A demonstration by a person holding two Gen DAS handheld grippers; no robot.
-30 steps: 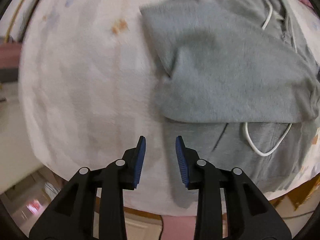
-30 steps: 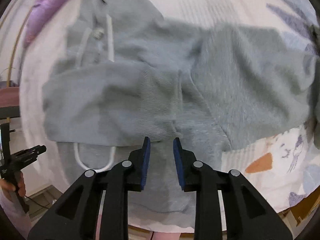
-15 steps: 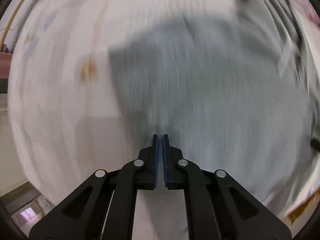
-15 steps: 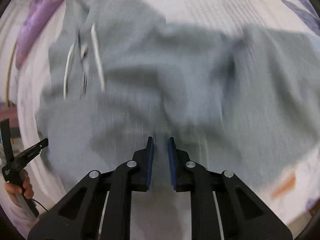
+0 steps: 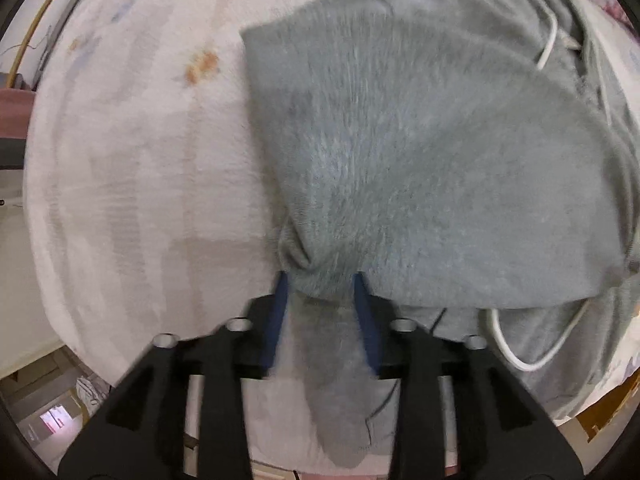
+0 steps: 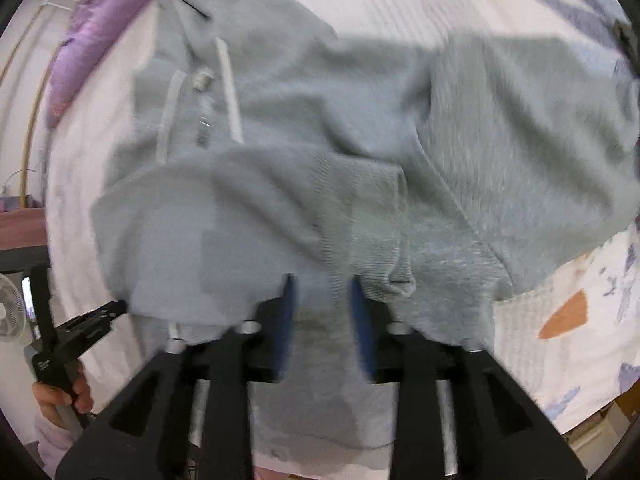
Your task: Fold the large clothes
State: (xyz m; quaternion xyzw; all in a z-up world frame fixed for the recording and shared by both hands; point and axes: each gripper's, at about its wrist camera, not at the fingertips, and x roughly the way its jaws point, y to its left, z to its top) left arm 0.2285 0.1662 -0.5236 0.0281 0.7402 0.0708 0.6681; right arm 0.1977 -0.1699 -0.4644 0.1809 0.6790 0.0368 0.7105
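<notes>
Hoodie (image 5: 420, 152), grey, on your patterned bedcover (image 5: 132, 184).
Left gripper (image 5: 318, 284) and right gripper (image 6: 322, 286): jaws opening, fabric between, neither pinching.

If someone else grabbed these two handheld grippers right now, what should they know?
Left gripper: jaws opening, pointing down at the near edge of the grey hoodie; fabric sits between the blue pads.
Right gripper: jaws opening too, over the hoodie's ribbed cuff; cloth lies between the pads, with no clear pinch.
The hoodie lies on the white patterned bedspread, a sleeve already folded across its body, white drawstring trailing near the front edge. A purple garment lies at the far left.
Left to do: the remaining folds into a compact bundle.
</notes>
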